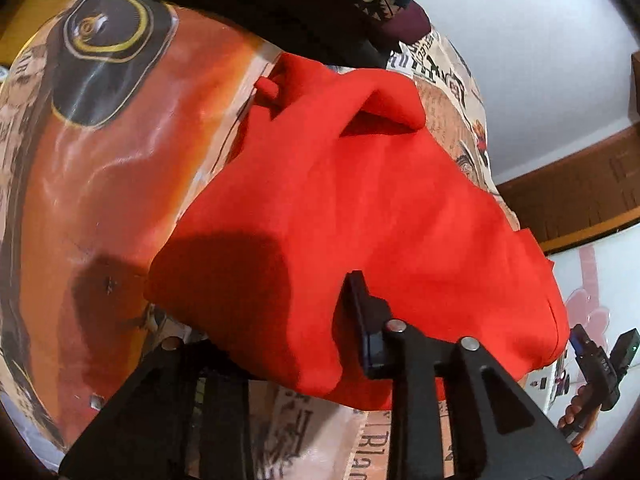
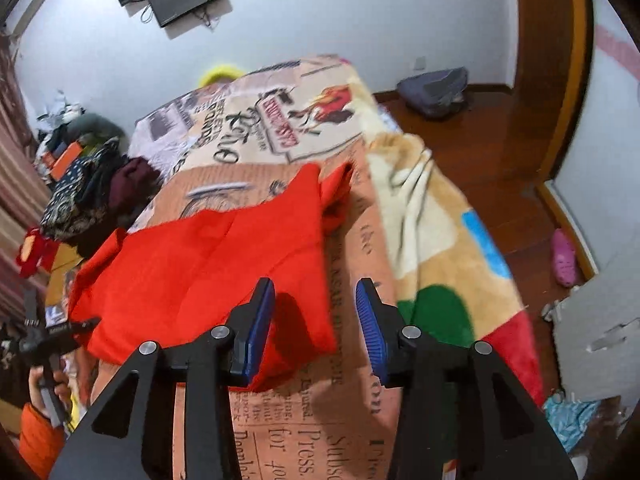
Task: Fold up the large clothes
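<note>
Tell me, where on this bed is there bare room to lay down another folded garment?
Bare printed bedspread lies in front of the red garment, and more beyond it toward the wall. The right edge is taken by a rumpled fleece blanket. The left side is crowded with a heap of dark clothes.

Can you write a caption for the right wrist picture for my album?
Open right claw above a folded bright red cloth garment on a newspaper-print bedspread.
</note>
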Demonstrator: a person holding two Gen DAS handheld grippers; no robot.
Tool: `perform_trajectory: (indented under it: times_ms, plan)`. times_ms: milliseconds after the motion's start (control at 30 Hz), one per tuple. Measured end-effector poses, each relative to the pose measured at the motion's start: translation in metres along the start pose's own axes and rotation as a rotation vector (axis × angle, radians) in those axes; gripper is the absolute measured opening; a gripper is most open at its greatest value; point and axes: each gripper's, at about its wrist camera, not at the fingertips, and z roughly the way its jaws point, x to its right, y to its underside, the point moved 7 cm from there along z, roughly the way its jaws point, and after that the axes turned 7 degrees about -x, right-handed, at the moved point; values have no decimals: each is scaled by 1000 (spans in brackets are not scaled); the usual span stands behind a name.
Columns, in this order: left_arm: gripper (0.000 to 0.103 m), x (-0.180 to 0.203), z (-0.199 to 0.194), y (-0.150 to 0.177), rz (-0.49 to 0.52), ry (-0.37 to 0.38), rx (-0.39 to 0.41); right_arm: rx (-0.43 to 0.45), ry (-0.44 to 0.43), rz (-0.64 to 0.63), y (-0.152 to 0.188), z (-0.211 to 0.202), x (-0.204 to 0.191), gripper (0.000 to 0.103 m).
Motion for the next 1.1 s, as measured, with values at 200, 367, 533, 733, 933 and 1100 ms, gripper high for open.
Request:
perform_trajectory:
  times_ms: [200, 367, 533, 733, 933, 1100]
  plan:
    - [39, 9, -8, 1, -23, 5, 29, 89, 11, -115, -24, -15, -42, 48]
    - [47, 15, 0, 2, 41, -89, 56, 67, -65, -259, -33, 1, -112, 54]
    - [47, 24, 0, 0, 114, -148, 106, -39, -94, -455, -23, 50, -191, 54]
    - [47, 15, -1, -2, 108, -91, 110, -245, -147, -577, -3, 130, -264, 54]
    - [50, -10, -2, -10, 23, -46, 131, -448, -163, -586, 14, 196, -304, 54]
    - [53, -15, 3, -13, 15, -36, 114, -366, -168, -590, 3, 213, -345, 57]
